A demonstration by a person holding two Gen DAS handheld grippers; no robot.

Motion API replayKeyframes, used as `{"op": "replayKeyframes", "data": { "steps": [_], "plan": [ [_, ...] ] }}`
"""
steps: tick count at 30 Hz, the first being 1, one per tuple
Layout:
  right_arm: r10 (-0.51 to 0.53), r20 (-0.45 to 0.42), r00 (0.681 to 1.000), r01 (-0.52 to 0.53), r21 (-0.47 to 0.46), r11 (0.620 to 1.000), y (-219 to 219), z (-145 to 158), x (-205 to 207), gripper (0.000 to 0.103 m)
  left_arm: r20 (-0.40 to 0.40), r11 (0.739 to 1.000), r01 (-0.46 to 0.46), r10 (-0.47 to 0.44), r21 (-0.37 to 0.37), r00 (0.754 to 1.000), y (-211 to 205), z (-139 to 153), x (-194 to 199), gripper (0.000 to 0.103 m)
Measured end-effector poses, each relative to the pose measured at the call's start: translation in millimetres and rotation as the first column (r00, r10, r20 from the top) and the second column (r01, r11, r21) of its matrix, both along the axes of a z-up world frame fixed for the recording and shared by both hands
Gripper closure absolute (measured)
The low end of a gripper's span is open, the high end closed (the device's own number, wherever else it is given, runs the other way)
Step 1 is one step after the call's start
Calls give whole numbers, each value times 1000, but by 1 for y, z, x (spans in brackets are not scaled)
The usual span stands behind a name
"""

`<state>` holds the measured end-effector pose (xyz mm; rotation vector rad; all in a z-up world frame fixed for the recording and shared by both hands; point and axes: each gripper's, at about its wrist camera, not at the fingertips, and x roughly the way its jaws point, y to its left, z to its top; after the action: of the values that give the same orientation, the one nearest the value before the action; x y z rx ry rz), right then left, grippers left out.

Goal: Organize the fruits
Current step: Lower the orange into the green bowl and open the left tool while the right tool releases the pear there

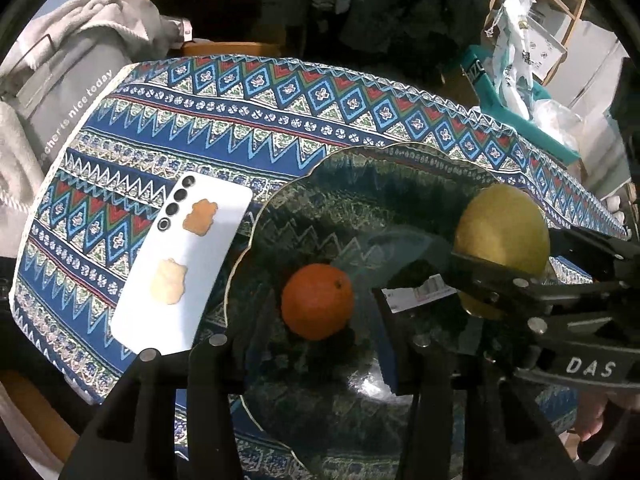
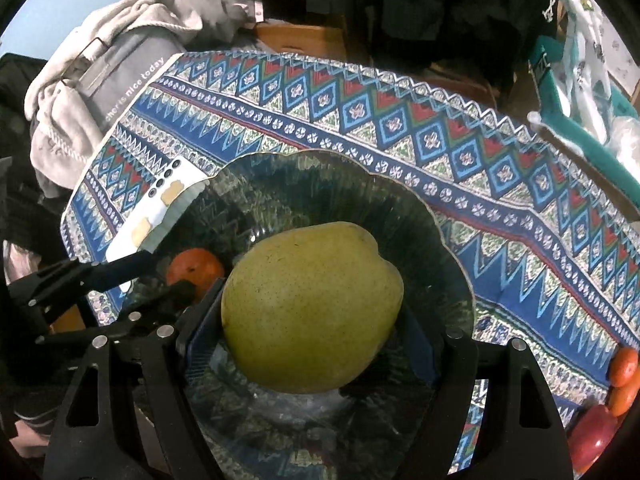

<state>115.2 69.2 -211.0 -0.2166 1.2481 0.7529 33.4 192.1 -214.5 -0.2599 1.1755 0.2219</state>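
Over the dark green scalloped glass plate (image 2: 448, 240) on the blue zigzag-patterned tablecloth (image 2: 500, 184), your right gripper (image 2: 312, 320) pinches the big yellow-green pear (image 2: 312, 312), both pads pressed to its sides, the fruit low over the plate's middle. Your left gripper (image 1: 316, 344) stands with its fingers parted around the small round orange (image 1: 318, 301), which sits in the plate; I can't see the pads pressing on it. A white phone (image 1: 180, 260) lies just beside the plate's rim. More small oranges (image 2: 624, 380) and a red apple (image 2: 592, 436) wait at the cloth's edge.
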Motion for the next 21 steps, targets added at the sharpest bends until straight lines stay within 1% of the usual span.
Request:
{"op": "replayKeyframes", "data": {
  "steps": [2, 9, 11, 15, 20, 21],
  "plan": [
    [-5, -11, 1000, 5, 0, 1000, -1, -3, 1, 24, -1, 1000, -5, 5, 0, 1000, 1, 1, -2, 52],
    [-16, -36, 999, 14, -36, 999, -2, -13, 3, 23, -7, 1000, -9, 9, 1, 1000, 3, 1, -5, 51],
    [-27, -32, 999, 26, -23, 999, -5, -13, 4, 24, -7, 1000, -7, 7, 0, 1000, 2, 2, -5, 51],
    [-42, -4, 999, 42, 40, 998, -10, 7, 9, 24, -8, 1000, 8, -8, 2, 1000, -2, 4, -5, 51],
    [-59, 30, 998, 57, 64, 996, -14, 30, 9, 24, 11, 1000, 17, -17, 15, 1000, -7, 13, -7, 51],
    [-63, 44, 997, 60, 59, 996, -14, 35, 8, 24, 16, 1000, 19, -19, 19, 1000, -8, 16, -8, 48]
  ]
}}
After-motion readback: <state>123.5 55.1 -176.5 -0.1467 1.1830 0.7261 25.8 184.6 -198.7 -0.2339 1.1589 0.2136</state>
